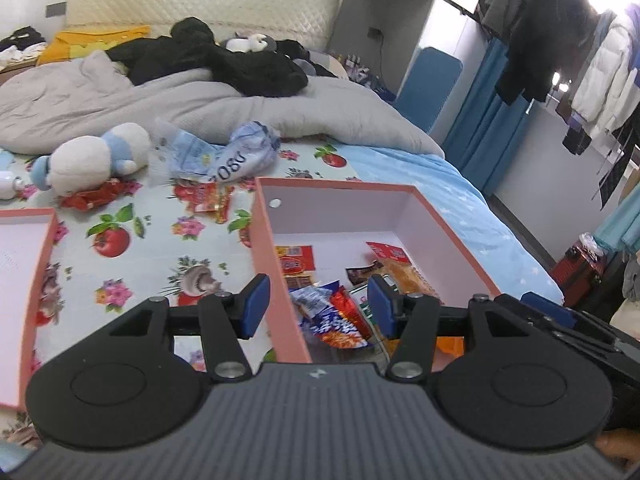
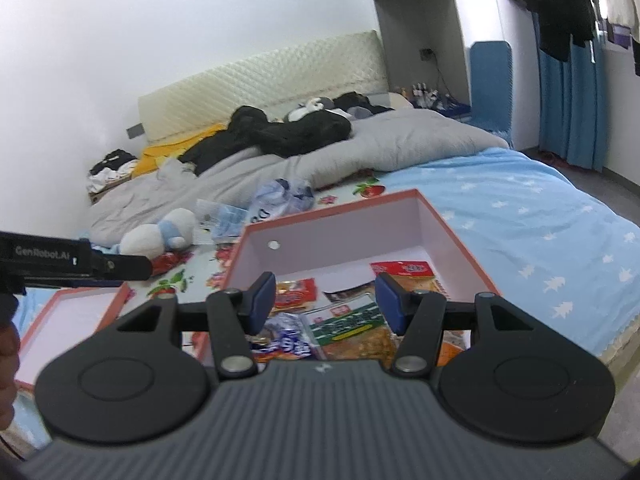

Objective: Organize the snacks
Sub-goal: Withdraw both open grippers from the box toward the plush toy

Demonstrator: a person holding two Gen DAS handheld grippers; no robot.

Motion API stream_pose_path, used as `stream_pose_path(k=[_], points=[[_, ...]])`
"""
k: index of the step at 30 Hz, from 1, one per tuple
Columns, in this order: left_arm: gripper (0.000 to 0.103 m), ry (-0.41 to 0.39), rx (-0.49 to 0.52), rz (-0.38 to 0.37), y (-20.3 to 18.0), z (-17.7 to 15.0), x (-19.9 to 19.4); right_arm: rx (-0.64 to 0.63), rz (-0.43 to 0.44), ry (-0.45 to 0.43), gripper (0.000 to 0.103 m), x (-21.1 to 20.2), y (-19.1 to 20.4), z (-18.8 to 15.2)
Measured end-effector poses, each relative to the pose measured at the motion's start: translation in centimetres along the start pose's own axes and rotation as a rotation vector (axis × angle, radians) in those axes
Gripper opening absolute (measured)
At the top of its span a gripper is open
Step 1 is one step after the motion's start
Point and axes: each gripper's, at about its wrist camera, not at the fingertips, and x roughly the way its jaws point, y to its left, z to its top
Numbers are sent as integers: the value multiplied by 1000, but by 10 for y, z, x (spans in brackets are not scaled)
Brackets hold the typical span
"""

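Both claws hung over the pink box (image 1: 404, 192) on the bed, and both stood parted with nothing between the pads. The left claw (image 1: 316, 306) straddled the box's near-left wall, its left finger outside over the flowered sheet (image 1: 132, 276) and its right finger inside above the snacks. The right claw (image 2: 325, 301) sat wholly over the box's near end, jaws apart, empty as well.

Inside the box lay the snacks in a loose heap: a red packet (image 2: 298, 292) towards the far left, an orange packet with a red top (image 2: 404, 274) at the far right, a blue and red crinkled bag (image 1: 334, 322) nearest the left wall, and a green-labelled packet (image 2: 352, 318) in the near middle. More stayed out on the sheet: a red and yellow packet (image 1: 212, 200) just beyond the box's far-left corner, and a red wrapper (image 1: 100, 196) lying against a white and blue plush toy (image 1: 96, 156). A crumpled blue and white plastic bag (image 1: 232, 152) sat beyond those, near the grey duvet (image 1: 200, 100).

To the left, well apart from the box, lay the box lid (image 1: 24, 292), pink-rimmed and open side up. In the right wrist view the other tool's black body crossed the left edge above that lid (image 2: 68, 316).
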Motion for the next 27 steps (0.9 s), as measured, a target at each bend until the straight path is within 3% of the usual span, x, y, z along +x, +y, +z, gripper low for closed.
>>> stream_pose_path(k=[14, 20, 27], points=[[60, -35, -53, 67, 38, -51, -82, -70, 83, 41, 58, -39, 59, -29], [60, 10, -100, 105, 61, -81, -99, -89, 124, 100, 58, -42, 83, -52], [60, 1, -127, 134, 85, -88, -104, -110, 147, 104, 58, -30, 106, -57]])
